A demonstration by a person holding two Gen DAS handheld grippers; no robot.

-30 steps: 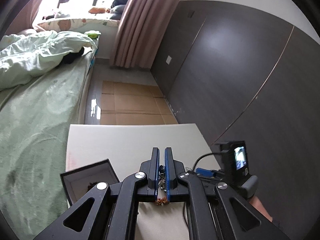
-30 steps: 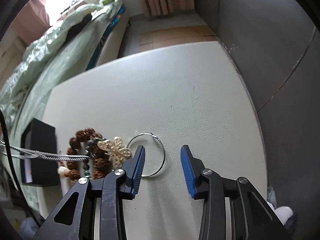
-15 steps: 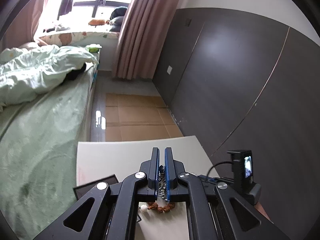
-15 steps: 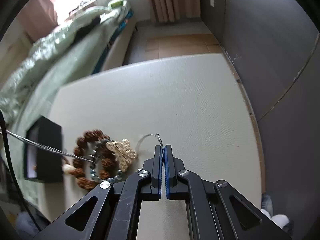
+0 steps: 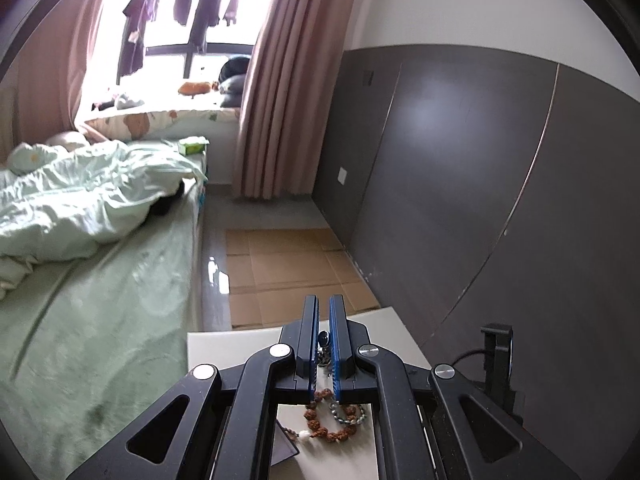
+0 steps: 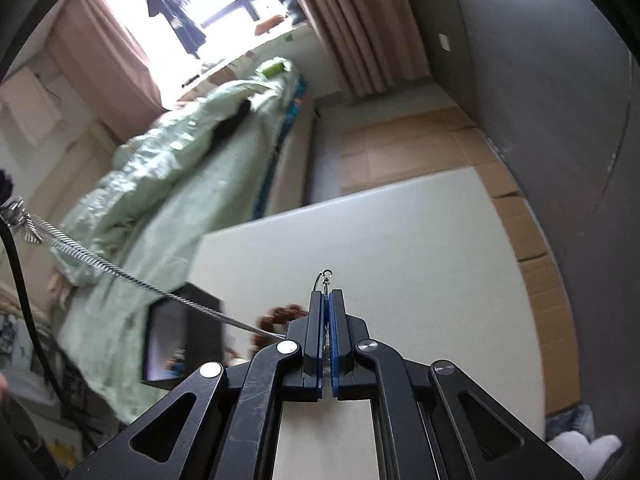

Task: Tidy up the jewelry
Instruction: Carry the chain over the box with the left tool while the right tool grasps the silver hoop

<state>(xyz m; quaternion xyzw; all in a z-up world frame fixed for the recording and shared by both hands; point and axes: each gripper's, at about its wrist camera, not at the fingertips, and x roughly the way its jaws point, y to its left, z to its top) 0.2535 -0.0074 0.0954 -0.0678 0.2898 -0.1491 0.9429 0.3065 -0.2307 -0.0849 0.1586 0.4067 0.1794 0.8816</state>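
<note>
My left gripper (image 5: 324, 312) is shut on a silver chain necklace (image 5: 323, 350) with a dark pendant and holds it above the white table (image 5: 232, 344). The chain (image 6: 120, 272) stretches taut across the right wrist view from the left edge. Below lie a brown bead bracelet (image 5: 328, 426) and a darker bead bracelet (image 5: 352, 416). My right gripper (image 6: 327, 300) is shut on a thin silver hoop earring (image 6: 324, 278), lifted off the table (image 6: 400, 264). The brown beads (image 6: 280, 316) show partly behind its fingers. A black jewelry box (image 6: 180, 340) stands open at the left.
A bed with green bedding (image 5: 88, 280) lies left of the table. A dark panelled wall (image 5: 480, 200) runs along the right. Flattened cardboard (image 5: 288, 264) covers the floor beyond the table. A small camera (image 5: 496, 356) stands at the table's right.
My right gripper shut on the hoop earring and lifted it off the table. My left gripper rose with the necklace, drawing the chain taut.
</note>
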